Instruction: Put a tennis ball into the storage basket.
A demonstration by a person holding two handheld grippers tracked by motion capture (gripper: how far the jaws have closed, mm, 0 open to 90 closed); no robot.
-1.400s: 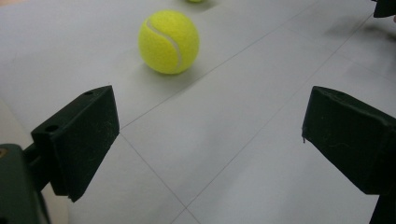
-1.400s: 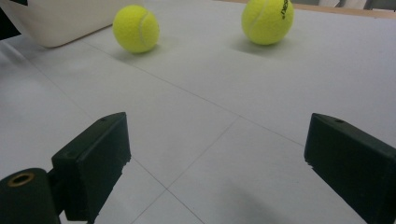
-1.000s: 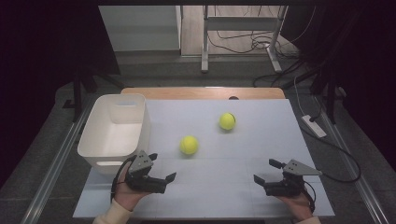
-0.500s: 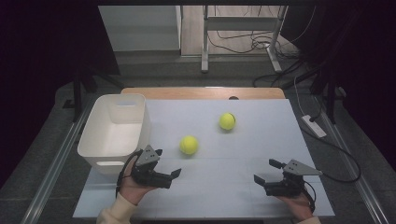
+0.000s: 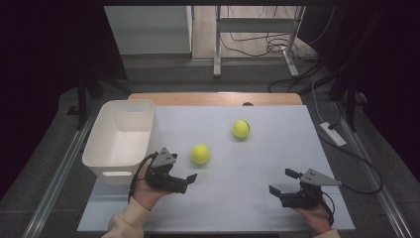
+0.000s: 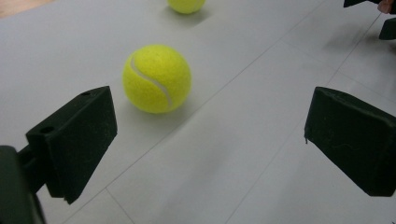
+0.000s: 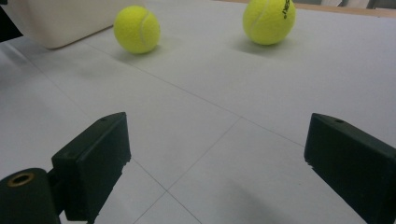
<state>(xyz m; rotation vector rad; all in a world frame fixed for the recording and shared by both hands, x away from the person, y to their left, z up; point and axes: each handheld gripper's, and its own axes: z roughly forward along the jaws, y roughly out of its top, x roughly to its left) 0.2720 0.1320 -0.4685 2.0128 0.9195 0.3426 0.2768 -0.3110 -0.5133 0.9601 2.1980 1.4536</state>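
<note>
Yellow ball [image 5: 200,153] sits mid-bench, near the bin [image 5: 121,136] at the left edge. The left tool [image 5: 184,181], jaws wide, approaches it; closing around it likely comes next. The right tool [image 5: 281,184] rests wide, empty.

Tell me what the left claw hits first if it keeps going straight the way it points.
Probably the nearer tennis ball: it lies just ahead of the open left claw, slightly off centre toward one jaw, so that jaw might clip it first.
</note>
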